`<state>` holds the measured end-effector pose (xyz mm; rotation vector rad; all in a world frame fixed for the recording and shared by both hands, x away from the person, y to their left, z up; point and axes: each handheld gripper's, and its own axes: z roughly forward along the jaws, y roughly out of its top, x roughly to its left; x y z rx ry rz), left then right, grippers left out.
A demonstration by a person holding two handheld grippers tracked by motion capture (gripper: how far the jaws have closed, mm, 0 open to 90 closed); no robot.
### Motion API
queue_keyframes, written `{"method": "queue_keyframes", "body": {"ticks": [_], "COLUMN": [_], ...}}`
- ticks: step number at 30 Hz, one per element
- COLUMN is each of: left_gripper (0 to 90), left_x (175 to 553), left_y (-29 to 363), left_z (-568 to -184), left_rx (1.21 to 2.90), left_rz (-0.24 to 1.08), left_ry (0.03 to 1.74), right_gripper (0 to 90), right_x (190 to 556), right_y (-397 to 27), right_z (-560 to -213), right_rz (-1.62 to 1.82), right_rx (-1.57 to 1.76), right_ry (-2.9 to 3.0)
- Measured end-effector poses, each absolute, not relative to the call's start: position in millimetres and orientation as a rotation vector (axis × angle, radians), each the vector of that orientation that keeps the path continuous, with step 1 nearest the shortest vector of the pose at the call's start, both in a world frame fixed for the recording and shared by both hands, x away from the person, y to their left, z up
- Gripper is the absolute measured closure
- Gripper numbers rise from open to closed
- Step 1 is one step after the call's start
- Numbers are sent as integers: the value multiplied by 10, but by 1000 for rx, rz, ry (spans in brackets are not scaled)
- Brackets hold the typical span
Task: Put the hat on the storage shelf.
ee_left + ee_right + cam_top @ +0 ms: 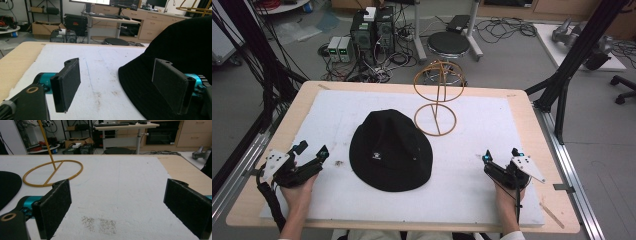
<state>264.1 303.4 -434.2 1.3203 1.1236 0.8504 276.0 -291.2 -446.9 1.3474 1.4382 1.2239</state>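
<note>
Jaws spread wide and holding nothing, the left gripper (311,150) rests on the white mat (492,125) just beside the brim of a black bucket hat (391,150), which lies flat at the counter's (532,120) centre. The right gripper (501,155), equally released, sits well apart. A yellow wire hat stand (438,95) rises just behind the hat.

hat (391,150): black, small white emblem on the crown. stand (435,120): yellow-orange wire. mat (492,130): white (faint brown speckles). table (524,112): light wood. left gripper (312,150) and right gripper (501,155): black pads, teal fittings.
</note>
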Motion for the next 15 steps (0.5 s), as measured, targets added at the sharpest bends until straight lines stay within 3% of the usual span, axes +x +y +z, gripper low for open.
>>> {"method": "queue_keyframes", "body": {"ticks": [15], "left_gripper": [227], "left_x": [2652], "left_y": [2727], "left_z": [-4112], "left_rx": [1373], "left_rz": [740], "left_ry": [970], "right_gripper": [68], "right_x": [2761], "right_y": [-2902], "right_z": [-4471], "right_rz": [1219], "right_rx": [1334], "right_ry": [1451]}}
